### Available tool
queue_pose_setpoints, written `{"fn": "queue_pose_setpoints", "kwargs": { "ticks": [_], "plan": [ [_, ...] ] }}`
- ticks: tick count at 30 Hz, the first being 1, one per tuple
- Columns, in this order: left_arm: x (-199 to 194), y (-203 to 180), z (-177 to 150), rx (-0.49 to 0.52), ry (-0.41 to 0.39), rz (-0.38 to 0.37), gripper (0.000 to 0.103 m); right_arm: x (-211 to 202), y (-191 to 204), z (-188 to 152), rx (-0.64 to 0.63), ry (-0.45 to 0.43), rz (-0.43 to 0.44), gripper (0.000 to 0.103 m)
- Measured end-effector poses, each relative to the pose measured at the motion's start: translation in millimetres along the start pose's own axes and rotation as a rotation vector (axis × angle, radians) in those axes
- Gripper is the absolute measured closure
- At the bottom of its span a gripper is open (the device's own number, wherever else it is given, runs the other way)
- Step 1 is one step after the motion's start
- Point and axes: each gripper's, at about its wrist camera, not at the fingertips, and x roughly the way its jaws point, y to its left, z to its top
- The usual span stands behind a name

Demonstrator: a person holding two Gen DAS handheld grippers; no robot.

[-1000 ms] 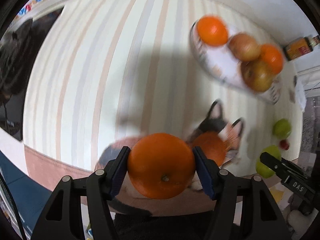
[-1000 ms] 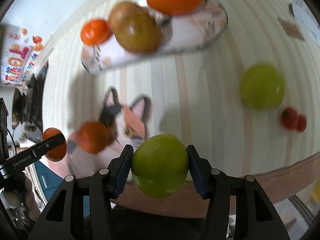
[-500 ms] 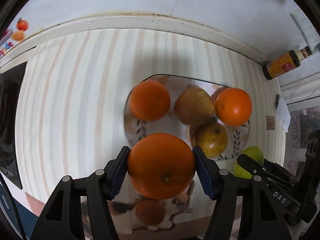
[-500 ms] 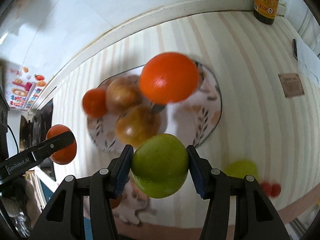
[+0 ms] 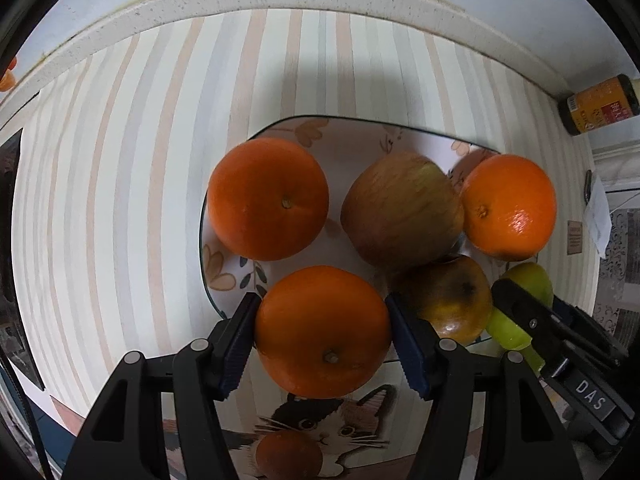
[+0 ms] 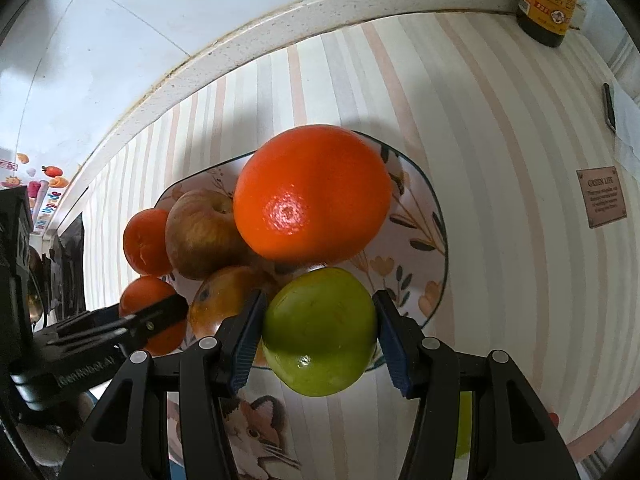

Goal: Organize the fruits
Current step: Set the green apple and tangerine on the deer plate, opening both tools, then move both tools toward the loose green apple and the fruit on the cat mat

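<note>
The held orange hides the plate's near edge. On the plate lie two oranges and two apples, the darker apple partly hidden. The left gripper points down, pinching that orange; the right gripper clamps a green apple over the plate's near rim.

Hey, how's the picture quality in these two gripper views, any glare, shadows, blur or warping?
Left wrist view: sharp; fisheye bends the cloth stripes and counter edge; a broad soft shadow falls behind the plate; small glare on the far right orange. Right wrist view: equally sharp; a bright highlight on the big orange; a faint sheen on the green apple; dark vignette at the corners.
</note>
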Motion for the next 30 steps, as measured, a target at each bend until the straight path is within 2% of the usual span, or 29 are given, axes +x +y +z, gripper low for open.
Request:
{"fn": "queue_pose_setpoints", "kwargs": {
  "ticks": [8, 11, 12, 13, 14, 15, 16, 21, 25, 30],
  "plan": [
    [7, -2, 3, -0.018, 0.014, 0.037, 0.041, 4, 3, 6, -0.007, 0.016, -0.012, 0.045],
    [6, -1, 3, -0.011, 0.010, 0.053, 0.041, 0, 2, 10, 0.005, 0.009, -0.011, 0.029],
    [5, -1, 2, -0.010, 0.011, 0.050, 0.041, -3, 1, 9, 0.009, 0.002, -0.014, 0.019],
    [4, -1, 1, -0.009, 0.012, 0.048, 0.037, -8, -1, 9, 0.016, -0.006, -0.014, 0.016],
    [2, -2, 0, -0.005, 0.004, 0.046, 0.016, -10, -1, 9, 0.017, -0.010, -0.017, 0.016],
    [-3, -2, -1, 0.001, -0.012, 0.047, 0.009, -12, -1, 8, 0.013, -0.011, -0.025, 0.015],
    [-7, -1, -3, 0.006, -0.026, 0.049, 0.006, -16, -1, 7, 0.007, -0.010, -0.043, 0.011],
    [-31, -5, -13, 0.026, -0.082, 0.054, 0.006, -35, 3, -4, -0.031, -0.045, -0.112, 0.008],
    [-58, -9, -31, 0.055, -0.164, 0.099, 0.006, -57, 13, -19, -0.071, -0.105, -0.165, 0.008],
    [-95, 1, -55, 0.057, -0.255, 0.122, 0.006, -86, 24, -41, -0.094, -0.161, -0.167, 0.008]
  ]
}}
